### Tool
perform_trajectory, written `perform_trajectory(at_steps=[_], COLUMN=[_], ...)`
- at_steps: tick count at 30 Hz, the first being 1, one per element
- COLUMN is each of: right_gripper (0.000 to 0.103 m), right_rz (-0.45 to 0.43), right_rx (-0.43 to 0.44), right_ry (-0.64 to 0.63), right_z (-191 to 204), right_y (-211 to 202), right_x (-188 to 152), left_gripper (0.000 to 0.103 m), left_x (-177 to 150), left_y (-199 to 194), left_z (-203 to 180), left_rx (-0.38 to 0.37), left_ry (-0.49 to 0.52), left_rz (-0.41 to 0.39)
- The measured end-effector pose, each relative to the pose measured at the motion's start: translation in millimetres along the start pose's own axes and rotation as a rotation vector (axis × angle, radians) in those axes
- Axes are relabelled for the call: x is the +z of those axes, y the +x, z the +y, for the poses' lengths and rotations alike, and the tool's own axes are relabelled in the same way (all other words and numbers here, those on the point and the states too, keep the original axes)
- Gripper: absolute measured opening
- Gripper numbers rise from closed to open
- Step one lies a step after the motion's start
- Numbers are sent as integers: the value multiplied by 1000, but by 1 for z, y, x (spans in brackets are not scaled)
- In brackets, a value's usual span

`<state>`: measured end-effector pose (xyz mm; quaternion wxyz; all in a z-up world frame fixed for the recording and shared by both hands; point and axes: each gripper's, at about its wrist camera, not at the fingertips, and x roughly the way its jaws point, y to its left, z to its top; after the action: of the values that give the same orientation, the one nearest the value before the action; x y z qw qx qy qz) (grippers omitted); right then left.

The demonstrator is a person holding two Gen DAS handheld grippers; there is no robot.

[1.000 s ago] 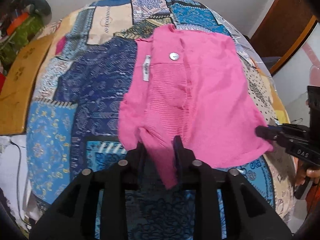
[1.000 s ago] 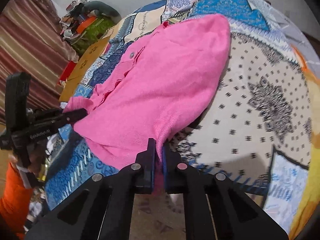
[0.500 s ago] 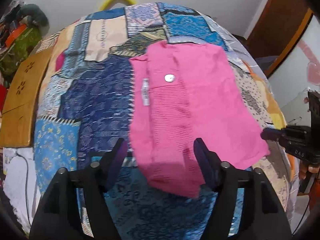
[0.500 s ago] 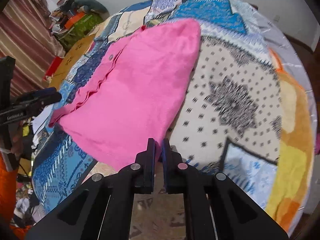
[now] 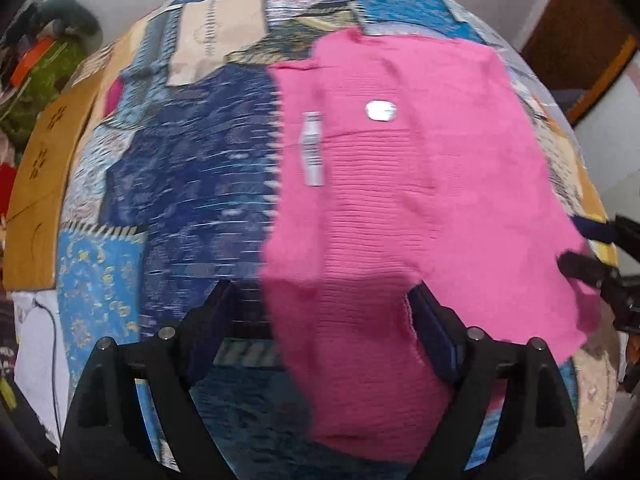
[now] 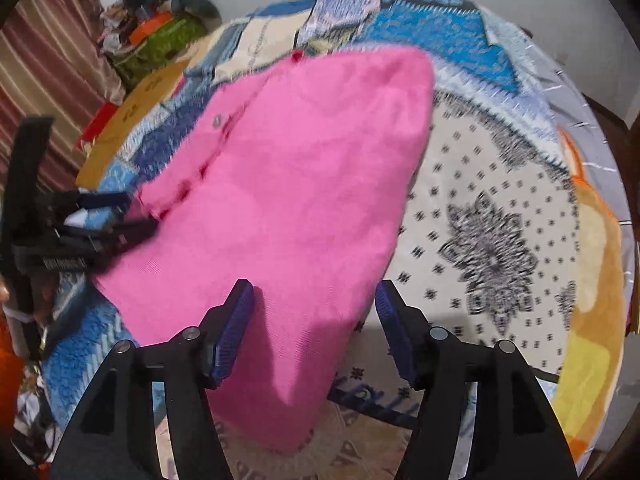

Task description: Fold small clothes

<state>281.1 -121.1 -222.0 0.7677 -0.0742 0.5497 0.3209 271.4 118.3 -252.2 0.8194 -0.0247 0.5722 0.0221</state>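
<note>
Pink cloth, a small knit top [image 5: 404, 208], lay spread flat on the patchwork bedcover [image 5: 192, 184], its near hem toward both tools and its button [image 5: 381, 111] and white label [image 5: 313, 148] further up the front. The left gripper [image 5: 320, 332] stood wide, its jaws just opened, with the top's near left corner between them but the pads [image 5: 434, 336] not pressing it. The right gripper [image 6: 316, 328] had likewise just been opening; the top's near right corner lay between its blue pads [image 6: 236, 332], loose and unheld.

The step looked like letting go after laying the top out. To do it well, both tools should probably lift straight off the hem without dragging it, so the cloth stays smooth; the next hold would then want the top's side edge, taken evenly.

Motion blur smeared both views. The nearest hem ran under the tool bodies, so any wrinkle there could not be judged. Whether sleeves were tucked beneath the top was hidden.
</note>
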Motion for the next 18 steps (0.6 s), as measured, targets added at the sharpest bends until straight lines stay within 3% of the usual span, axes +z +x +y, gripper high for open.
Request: perform_trajectory(at_steps=[3, 8, 10, 13, 18], right_gripper=[65, 66, 66, 66, 66], right_rz=[-15, -14, -14, -16, -8], right_rx=[13, 25, 22, 25, 24], right_ry=[2, -22, -31, -35, -36], right_z=[-4, -6, -5, -5, -8], right_y=[4, 1, 1, 0, -1], right_x=[-4, -6, -7, -7, -3], left_gripper=[88, 89, 89, 89, 89], left_x=[-3, 5, 10, 19, 38], left_y=[3, 1, -2, -4, -11], left_z=[24, 63, 72, 77, 60], left_rx=[32, 77, 130, 191, 167], left_ry=[-35, -105, -123, -110, -63], left_rz=[7, 8, -2, -8, -33])
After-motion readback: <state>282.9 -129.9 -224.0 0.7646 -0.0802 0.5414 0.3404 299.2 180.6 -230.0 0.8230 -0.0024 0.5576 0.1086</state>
